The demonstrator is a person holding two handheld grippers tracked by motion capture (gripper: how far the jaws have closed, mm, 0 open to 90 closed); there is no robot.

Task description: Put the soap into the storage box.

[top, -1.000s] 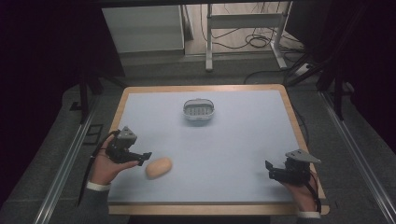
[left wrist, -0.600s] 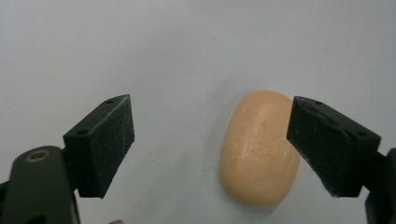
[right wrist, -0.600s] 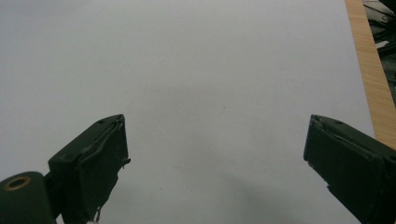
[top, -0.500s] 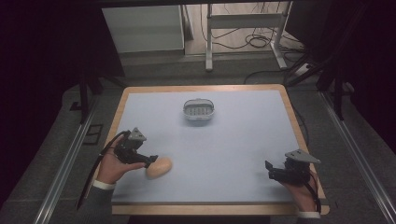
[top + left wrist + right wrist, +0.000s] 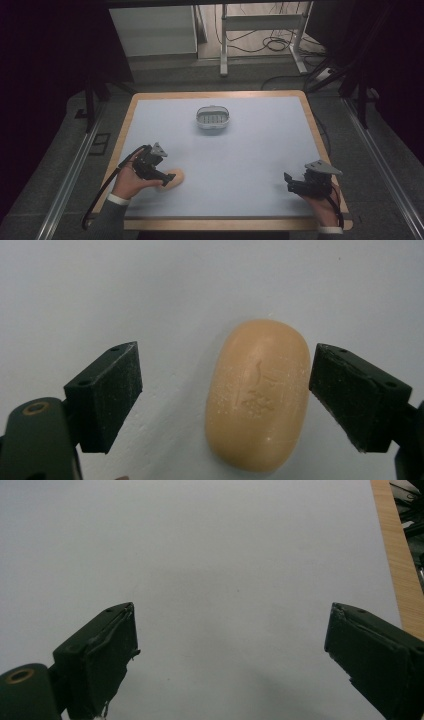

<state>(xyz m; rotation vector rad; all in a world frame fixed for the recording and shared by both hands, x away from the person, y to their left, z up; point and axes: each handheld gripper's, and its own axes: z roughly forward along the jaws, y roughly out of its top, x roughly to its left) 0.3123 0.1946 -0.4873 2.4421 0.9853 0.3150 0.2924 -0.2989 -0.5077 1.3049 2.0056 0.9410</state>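
Pale table point(image 5: 260, 165), metal basket point(image 5: 212, 118) — contents unclear, soap point(image 5: 257, 392) apart

Tan soap point(image 5: 257, 395) with an embossed mark, black tongs point(image 5: 222, 395), pale blue table point(image 5: 260, 150) edged in light wood.

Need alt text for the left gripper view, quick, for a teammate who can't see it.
An oval tan soap bar with a stamped mark lies on the pale table, between the open left tongs. It sits close to one black pad, with a clear gap to the other.
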